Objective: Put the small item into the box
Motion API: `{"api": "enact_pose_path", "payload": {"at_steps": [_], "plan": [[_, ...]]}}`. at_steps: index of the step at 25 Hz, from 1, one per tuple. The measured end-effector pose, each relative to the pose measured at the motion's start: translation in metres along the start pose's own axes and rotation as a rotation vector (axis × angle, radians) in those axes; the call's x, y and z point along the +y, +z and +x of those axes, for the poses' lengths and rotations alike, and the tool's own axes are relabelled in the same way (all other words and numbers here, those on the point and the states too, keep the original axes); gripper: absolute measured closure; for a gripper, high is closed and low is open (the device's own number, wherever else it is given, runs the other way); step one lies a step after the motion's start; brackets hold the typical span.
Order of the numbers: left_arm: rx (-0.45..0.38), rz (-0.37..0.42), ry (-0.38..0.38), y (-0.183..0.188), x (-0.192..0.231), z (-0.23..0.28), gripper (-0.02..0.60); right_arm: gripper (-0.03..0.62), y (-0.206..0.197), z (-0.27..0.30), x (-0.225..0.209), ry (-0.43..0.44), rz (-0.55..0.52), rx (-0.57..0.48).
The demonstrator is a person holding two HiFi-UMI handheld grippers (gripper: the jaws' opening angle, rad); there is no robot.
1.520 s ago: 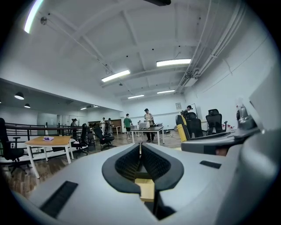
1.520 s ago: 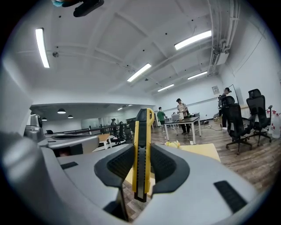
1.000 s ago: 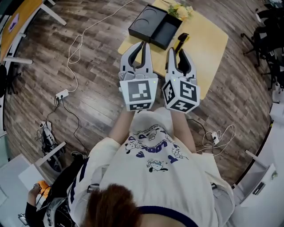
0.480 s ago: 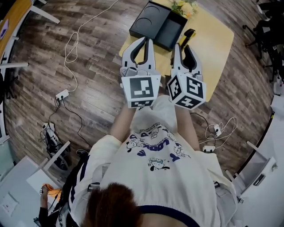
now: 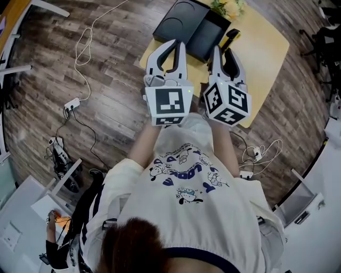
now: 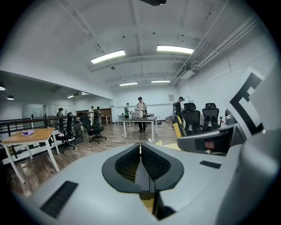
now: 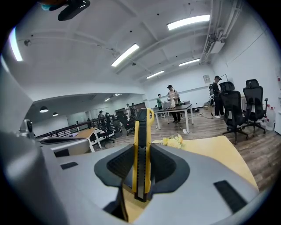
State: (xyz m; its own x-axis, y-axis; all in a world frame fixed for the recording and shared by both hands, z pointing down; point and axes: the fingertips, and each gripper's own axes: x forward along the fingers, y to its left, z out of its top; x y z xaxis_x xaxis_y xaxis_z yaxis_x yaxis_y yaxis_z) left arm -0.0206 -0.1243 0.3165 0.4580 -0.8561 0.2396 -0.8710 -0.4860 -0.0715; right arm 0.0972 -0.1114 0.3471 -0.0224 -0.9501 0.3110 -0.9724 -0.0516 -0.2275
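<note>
- Lying on the wooden floor at 9 o'clock in the head view, a white power strip [image 5: 72, 103] sits well apart from the work and plays no part in it.
- The left gripper [image 5: 175, 45] has its jaws pressed together with nothing between them, as the left gripper view shows. It is held level beside the right one over the near edge of the table. I judge it is parked there as a spare, ready to steady the box if needed.
- The black box [image 5: 184, 21] lies on the table at 12 o'clock from the left gripper. It is open, its two halves side by side, one with a round recess and one a plain well. The open top lets an item go straight down into it.
- The right gripper [image 5: 225, 50] is clamped on a yellow-and-black utility knife [image 7: 141, 132]. The knife stands along the jaws and pokes past the fingertips toward 12 o'clock, just beside the box's right half. Gripping the lower body probably leaves the free end to lead into the well.
- The knife is not yet in the box, so this looks like the carry.
- The yellow table [image 5: 266, 53] bears a small bunch of flowers [image 5: 228, 6] at the box's 1 o'clock.
</note>
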Motion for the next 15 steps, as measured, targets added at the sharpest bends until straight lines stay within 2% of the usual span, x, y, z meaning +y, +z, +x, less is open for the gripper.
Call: {"api": "enact_pose_path", "payload": {"at_steps": [15], "plan": [[0.107,-0.014,-0.007,-0.028,0.004,0.081,0.558,0.464,-0.022,0.078,-0.029,-0.003,0.057,0.125]]}}
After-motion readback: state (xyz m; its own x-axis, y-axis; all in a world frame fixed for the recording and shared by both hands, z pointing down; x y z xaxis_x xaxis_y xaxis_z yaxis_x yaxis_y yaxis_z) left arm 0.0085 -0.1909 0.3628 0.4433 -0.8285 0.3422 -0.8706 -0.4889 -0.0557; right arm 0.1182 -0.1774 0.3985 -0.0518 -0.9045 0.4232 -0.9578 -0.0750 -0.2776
